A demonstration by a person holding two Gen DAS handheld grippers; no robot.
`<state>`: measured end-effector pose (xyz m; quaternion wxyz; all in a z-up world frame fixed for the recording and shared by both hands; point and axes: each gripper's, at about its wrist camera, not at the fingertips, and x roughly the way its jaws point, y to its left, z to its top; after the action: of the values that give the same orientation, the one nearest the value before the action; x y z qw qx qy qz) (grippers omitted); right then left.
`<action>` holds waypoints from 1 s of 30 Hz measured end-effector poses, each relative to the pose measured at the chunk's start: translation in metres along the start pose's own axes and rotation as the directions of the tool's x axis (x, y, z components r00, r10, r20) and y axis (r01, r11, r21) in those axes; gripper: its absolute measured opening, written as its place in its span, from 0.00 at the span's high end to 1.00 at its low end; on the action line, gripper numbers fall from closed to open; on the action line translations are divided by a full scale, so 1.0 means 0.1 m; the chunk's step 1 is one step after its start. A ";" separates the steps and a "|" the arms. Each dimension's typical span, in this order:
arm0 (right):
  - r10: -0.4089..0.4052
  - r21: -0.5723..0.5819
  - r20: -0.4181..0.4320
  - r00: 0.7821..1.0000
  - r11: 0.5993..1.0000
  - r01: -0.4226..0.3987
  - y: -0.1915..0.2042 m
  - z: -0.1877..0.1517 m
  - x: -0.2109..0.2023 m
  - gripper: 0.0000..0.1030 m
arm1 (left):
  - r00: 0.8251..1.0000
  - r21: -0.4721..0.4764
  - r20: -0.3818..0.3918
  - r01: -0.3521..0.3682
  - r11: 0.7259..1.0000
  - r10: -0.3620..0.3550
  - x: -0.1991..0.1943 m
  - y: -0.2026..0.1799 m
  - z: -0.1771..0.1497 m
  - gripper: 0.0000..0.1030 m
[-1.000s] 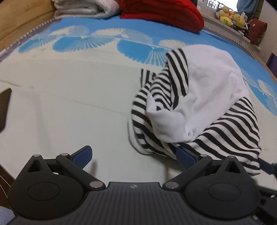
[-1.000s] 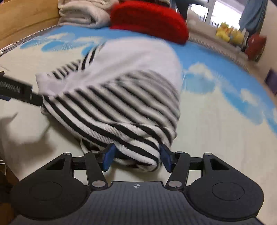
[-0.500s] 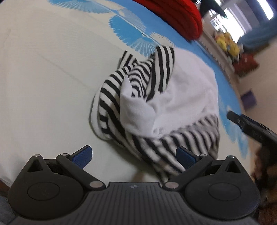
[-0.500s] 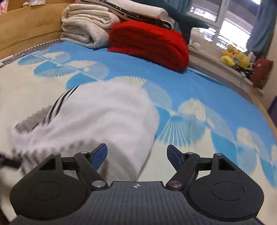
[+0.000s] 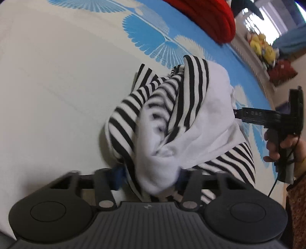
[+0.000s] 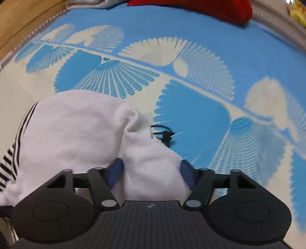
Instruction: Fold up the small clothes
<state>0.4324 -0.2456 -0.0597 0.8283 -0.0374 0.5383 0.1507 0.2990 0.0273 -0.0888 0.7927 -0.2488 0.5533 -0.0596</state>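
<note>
Left wrist view: striped garment (image 5: 179, 122) lies crumpled in the centre of the frame on the blue-and-cream bed cover (image 5: 57, 80). Black-and-white stripes outside, plain white layer folded over the top. Its long axis runs from lower centre up toward the upper right; a striped peak stands at the top of the heap.

Left gripper (image 5: 149, 180), bottom centre: jaws about half open and have just been closing, a bunch of white and striped cloth between the blue pads, which look to press on it; edges blurred.

At the right edge of the same frame a hand (image 5: 283, 147) holds the other tool by its handle, its tip at the garment's right side.

Right wrist view: right gripper (image 6: 152, 174) about half open, jaws just been closing, a white fold filling the gap between both pads. Garment sits lower left here. Red blanket (image 6: 200, 7) at the top edge
</note>
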 end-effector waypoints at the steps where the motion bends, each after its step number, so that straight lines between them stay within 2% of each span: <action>1: 0.026 0.021 0.009 1.000 0.999 -0.026 -0.03 -0.02 -0.01 0.57 | 0.999 -0.024 -0.032 0.011 1.000 -0.012 0.03 0.04 0.13 0.60; 2: 0.035 0.040 0.030 0.999 0.999 -0.036 -0.05 -0.07 -0.06 0.60 | 0.998 -0.026 -0.054 0.014 1.000 -0.015 0.06 0.06 0.30 0.65; 4: 0.035 0.078 0.075 0.997 0.996 -0.041 -0.10 -0.17 -0.16 0.67 | 0.999 0.010 -0.049 -0.018 1.000 0.018 0.11 -0.02 0.67 0.67; 6: 0.020 0.161 0.108 0.994 0.986 -0.037 -0.18 -0.33 -0.24 0.67 | 0.997 0.103 0.000 -0.079 0.992 0.080 0.23 -0.22 1.13 0.67; 9: 0.021 0.268 0.156 0.988 0.961 -0.063 -0.25 -0.60 -0.33 0.67 | 0.991 0.203 0.052 -0.131 0.970 0.123 0.55 -0.61 1.79 0.67; 11: 0.030 0.320 0.188 0.982 0.943 -0.090 -0.23 -0.76 -0.38 0.67 | 0.988 0.266 0.066 -0.151 0.952 0.138 0.78 -0.85 2.08 0.67; 14: 0.050 0.372 0.234 0.971 0.918 -0.137 -0.15 -0.93 -0.41 0.67 | 0.980 0.344 0.104 -0.196 0.918 0.170 1.10 -1.23 2.32 0.67; 17: 0.054 0.353 0.249 0.967 0.925 -0.143 -0.07 -0.92 -0.39 0.67 | 0.977 0.349 0.128 -0.205 0.914 0.171 1.32 -1.39 2.49 0.65; 18: 0.061 0.349 0.254 0.965 0.925 -0.150 -0.06 -0.90 -0.38 0.66 | 0.978 0.343 0.133 -0.198 0.918 0.161 1.34 -1.40 2.53 0.61; 20: 0.083 0.358 0.252 0.964 0.918 -0.173 -0.08 -0.88 -0.37 0.64 | 0.970 0.317 0.187 -0.209 0.925 0.155 1.28 -1.39 2.59 0.44; 21: 0.085 0.369 0.253 0.964 0.912 -0.177 -0.11 -0.87 -0.39 0.59 | 0.959 0.309 0.237 -0.226 0.924 0.155 1.20 -1.36 2.60 0.21; 22: 0.076 0.382 0.255 0.964 0.908 -0.173 -0.14 -0.87 -0.41 0.46 | 0.942 0.288 0.285 -0.260 0.922 0.177 1.12 -1.32 2.62 0.02; 23: 0.045 0.401 0.265 0.963 0.904 -0.152 -0.16 -0.87 -0.43 0.41 | 0.919 0.254 0.329 -0.305 0.918 0.215 1.04 -1.27 2.65 0.00; 24: 0.010 0.412 0.289 0.957 0.901 -0.134 -0.17 -0.89 -0.46 0.40 | 0.907 0.238 0.351 -0.328 0.914 0.234 0.98 -1.24 2.68 0.00; 27: -0.018 0.426 0.292 0.956 0.898 -0.113 -0.17 -0.90 -0.45 0.50 | 0.908 0.249 0.325 -0.352 0.902 0.265 0.87 -1.11 2.70 0.00; 30: 0.001 0.465 0.247 0.969 0.877 -0.120 -0.19 -0.90 -0.29 0.51 | 0.895 0.269 0.330 -0.395 0.879 0.301 0.64 -0.98 2.48 0.00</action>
<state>0.3479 -0.2902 -0.0731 0.8655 0.2031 0.4558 0.0430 0.5664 0.0003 -0.0326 0.8903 -0.0144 0.4542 0.0293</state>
